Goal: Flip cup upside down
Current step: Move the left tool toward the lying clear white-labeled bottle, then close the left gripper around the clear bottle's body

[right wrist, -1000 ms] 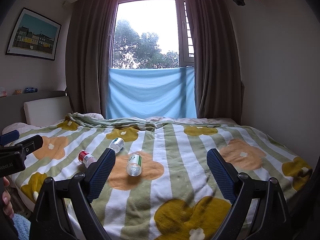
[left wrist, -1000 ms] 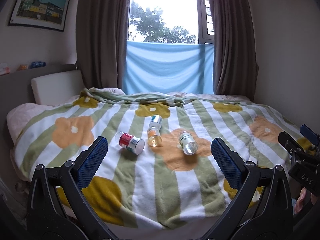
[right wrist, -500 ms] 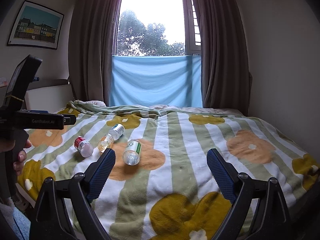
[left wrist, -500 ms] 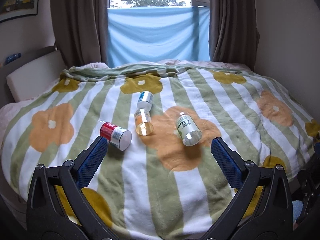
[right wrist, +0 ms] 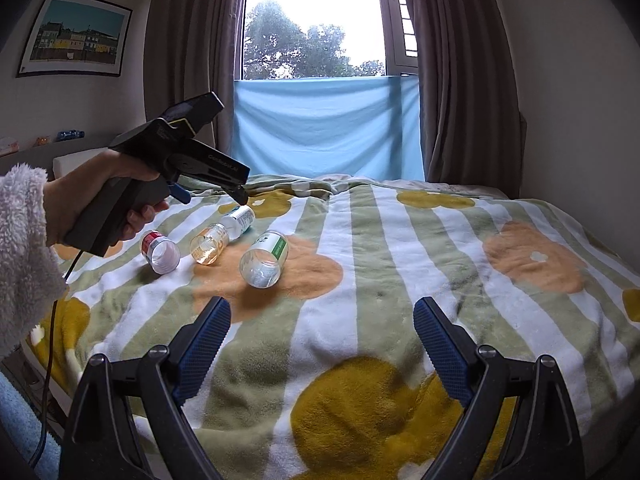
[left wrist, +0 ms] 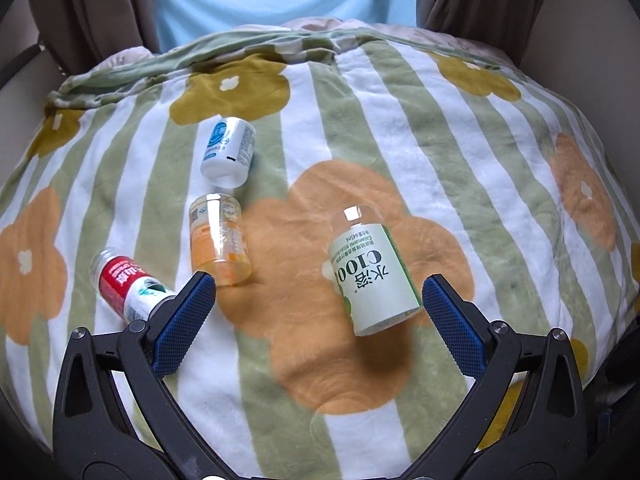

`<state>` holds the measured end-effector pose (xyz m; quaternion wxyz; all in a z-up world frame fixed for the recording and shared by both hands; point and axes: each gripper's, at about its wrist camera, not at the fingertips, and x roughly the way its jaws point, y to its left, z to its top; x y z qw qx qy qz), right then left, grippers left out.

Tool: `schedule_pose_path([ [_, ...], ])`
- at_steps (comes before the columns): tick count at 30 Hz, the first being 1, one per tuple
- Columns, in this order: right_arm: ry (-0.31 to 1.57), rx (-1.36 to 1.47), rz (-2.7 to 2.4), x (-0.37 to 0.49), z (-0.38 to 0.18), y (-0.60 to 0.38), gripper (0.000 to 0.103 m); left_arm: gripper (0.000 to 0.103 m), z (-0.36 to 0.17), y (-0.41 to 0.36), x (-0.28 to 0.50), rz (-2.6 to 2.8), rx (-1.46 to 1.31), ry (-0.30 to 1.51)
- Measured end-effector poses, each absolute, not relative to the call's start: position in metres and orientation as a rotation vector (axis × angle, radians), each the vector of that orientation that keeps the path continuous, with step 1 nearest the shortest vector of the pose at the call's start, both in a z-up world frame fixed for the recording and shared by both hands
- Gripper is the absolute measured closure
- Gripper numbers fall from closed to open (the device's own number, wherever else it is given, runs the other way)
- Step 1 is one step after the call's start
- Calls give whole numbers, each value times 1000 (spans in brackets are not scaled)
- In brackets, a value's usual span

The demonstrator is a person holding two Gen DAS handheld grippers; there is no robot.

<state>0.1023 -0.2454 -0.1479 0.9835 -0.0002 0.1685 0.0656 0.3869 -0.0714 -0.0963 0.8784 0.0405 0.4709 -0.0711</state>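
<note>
From your left wrist, your left gripper (left wrist: 319, 306) hangs released above four cut-bottle cups lying sideways on the floral blanket (left wrist: 460, 152), the green-labelled cup (left wrist: 370, 276) nearest, likely your target. From your right wrist, your right gripper (right wrist: 322, 334) waits released, well back.

Your blanket (left wrist: 460, 152) shows green and white stripes with orange and mustard flowers. On it, beside the green-and-white labelled cup (left wrist: 370, 276), you have orange-tinted (left wrist: 218, 240), red-labelled (left wrist: 124, 284) and blue-and-white (left wrist: 228, 148) ones.
</note>
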Motion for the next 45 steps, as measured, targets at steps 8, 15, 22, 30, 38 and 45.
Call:
schedule_pose_path([
  [8, 345, 7, 153, 108, -158, -242, 12, 0, -159, -95, 460, -109, 107, 1220],
  [15, 360, 78, 158, 114, -161, -255, 12, 1, -187, -98, 486, -129, 14, 1344],
  [22, 377, 142, 155, 119, -165, -268, 12, 29, -209, -109, 491, -157, -8, 1431],
  [30, 388, 155, 162, 123, -167, -269, 12, 40, -212, -111, 488, -173, 10, 1433],
  [38, 385, 164, 177, 122, -167, -270, 12, 40, -181, -99, 451, -203, 59, 1401],
  [45, 387, 158, 182, 116, -164, -266, 12, 40, -158, -87, 384, -255, 101, 1399],
])
